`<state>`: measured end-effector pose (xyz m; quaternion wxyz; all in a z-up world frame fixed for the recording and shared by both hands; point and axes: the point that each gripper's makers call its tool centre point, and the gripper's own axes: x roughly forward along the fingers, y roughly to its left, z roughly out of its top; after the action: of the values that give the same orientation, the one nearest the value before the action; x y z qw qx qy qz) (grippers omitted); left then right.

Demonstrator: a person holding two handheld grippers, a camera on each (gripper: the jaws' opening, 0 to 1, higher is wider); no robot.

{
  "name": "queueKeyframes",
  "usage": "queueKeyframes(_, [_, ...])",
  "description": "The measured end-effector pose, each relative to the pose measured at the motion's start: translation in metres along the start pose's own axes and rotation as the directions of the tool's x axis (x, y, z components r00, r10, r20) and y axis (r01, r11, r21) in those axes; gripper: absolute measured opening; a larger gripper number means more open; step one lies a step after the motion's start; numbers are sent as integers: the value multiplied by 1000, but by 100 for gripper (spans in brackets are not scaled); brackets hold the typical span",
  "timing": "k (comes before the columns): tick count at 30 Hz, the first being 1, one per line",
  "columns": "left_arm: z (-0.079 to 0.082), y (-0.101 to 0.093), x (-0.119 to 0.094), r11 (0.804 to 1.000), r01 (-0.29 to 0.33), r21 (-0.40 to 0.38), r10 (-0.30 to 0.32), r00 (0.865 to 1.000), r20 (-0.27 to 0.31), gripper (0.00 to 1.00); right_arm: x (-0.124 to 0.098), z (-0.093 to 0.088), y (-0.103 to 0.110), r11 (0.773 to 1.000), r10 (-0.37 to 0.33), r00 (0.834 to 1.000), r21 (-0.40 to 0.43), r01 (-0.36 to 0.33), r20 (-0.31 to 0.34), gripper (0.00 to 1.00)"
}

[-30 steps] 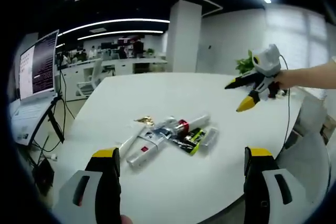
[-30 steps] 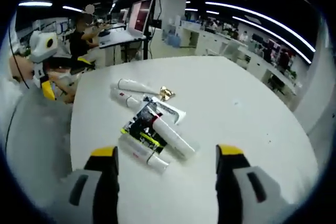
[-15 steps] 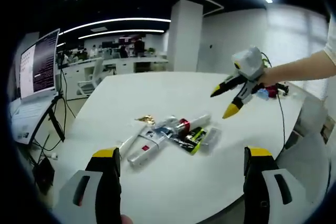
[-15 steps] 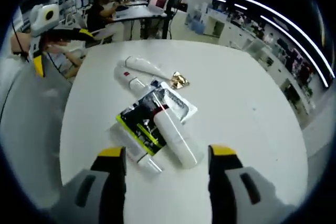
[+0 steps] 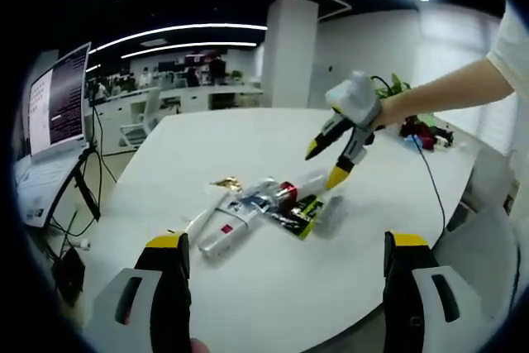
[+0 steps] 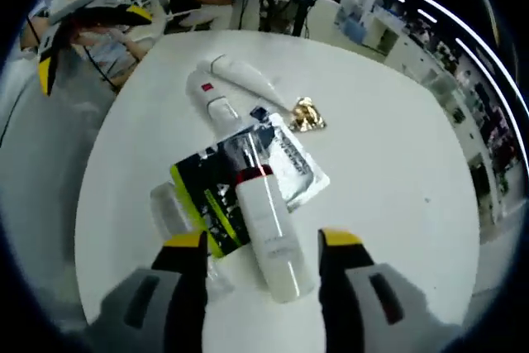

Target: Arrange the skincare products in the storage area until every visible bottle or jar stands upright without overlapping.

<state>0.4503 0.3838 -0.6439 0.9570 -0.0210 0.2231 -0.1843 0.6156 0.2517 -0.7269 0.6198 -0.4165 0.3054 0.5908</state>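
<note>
Skincare products lie flat in an overlapping heap near the middle of the round white table [image 6: 397, 171], with bare tabletop all round them out to the edge. A white bottle [image 6: 269, 233] with a red band rests across a black-and-yellow sachet [image 6: 207, 196] and a clear packet [image 6: 297, 167]; two white tubes [image 6: 227, 88] and a gold wrapper [image 6: 304, 113] lie beyond. Label print is too small to read. The right gripper [image 5: 332, 155] hangs just above the bottle, jaws apart and holding nothing. The left gripper [image 5: 285, 274], jaws wide and empty, sits well back near the table edge.
</note>
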Motion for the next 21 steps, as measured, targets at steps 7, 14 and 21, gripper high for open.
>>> queueKeyframes(7, [-2, 0, 1, 1000, 0, -3, 0, 1000, -10, 96, 19, 3, 1, 998, 49, 998, -46, -50, -32, 48])
queueKeyframes(14, [-2, 0, 1, 1000, -4, -2, 4, 1000, -16, 96, 35, 4, 3, 993, 78, 995, -78, -83, -57, 43])
queueKeyframes(21, [-2, -2, 1, 1000, -5, 4, 5, 1000, -20, 96, 45, 2, -2, 994, 86, 994, -69, -90, -68, 37])
